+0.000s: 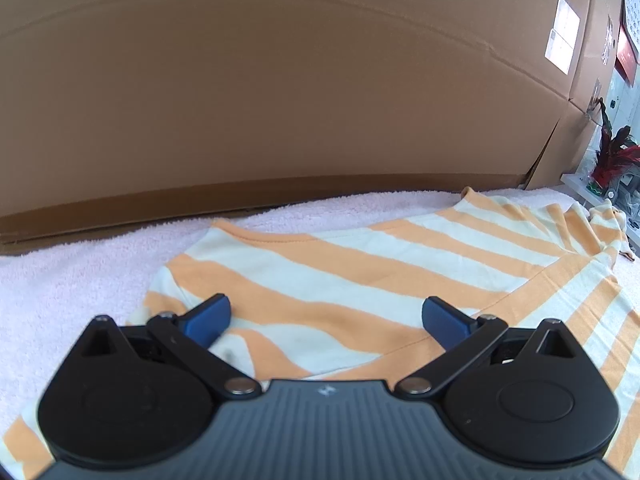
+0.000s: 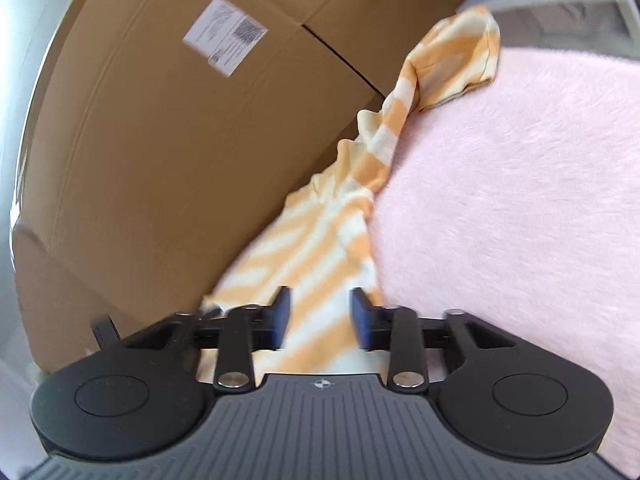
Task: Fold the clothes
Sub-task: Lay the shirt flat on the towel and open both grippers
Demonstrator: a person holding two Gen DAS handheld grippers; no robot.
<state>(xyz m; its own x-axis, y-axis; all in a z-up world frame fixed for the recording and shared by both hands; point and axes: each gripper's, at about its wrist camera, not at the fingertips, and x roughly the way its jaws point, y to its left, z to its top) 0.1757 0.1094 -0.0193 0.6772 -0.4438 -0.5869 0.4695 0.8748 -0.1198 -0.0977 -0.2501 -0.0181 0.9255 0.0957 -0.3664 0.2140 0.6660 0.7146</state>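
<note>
Lying spread across a pale pink fleecy blanket (image 1: 80,264), the orange-and-cream striped shirt (image 1: 360,264) fills the lower middle of the left wrist view. Its stripes run slantwise, and one layer is folded over another, with a stitched hem crossing from the middle toward the right. The left gripper (image 1: 326,318) hangs just above the cloth with its blue fingers (image 1: 210,316) spread wide apart; nothing sits between them, and they pinch no fabric. Behind the blanket a large brown cardboard box (image 1: 280,80) stands like a wall, bearing a white label (image 1: 562,34) near its right end. Far right, a red-leaved plant (image 1: 614,152) shows on a white shelf.

In the right wrist view, the picture is tilted and partly blurred. The same shirt (image 2: 320,240) runs as a long bunched strip from the bottom middle up toward the upper right, lying along the line where the pink blanket (image 2: 520,200) meets the cardboard box (image 2: 160,140). Its far end (image 2: 460,52) lies crumpled on the blanket's upper edge. The right gripper (image 2: 320,316) has its blue fingers (image 2: 362,316) drawn close, with a narrow gap between them. Striped fabric shows in that gap, yet whether the pads actually press on it I cannot tell, since the cloth there is blurred. The box's white label (image 2: 226,34) with a printed code sits at upper left.
</note>
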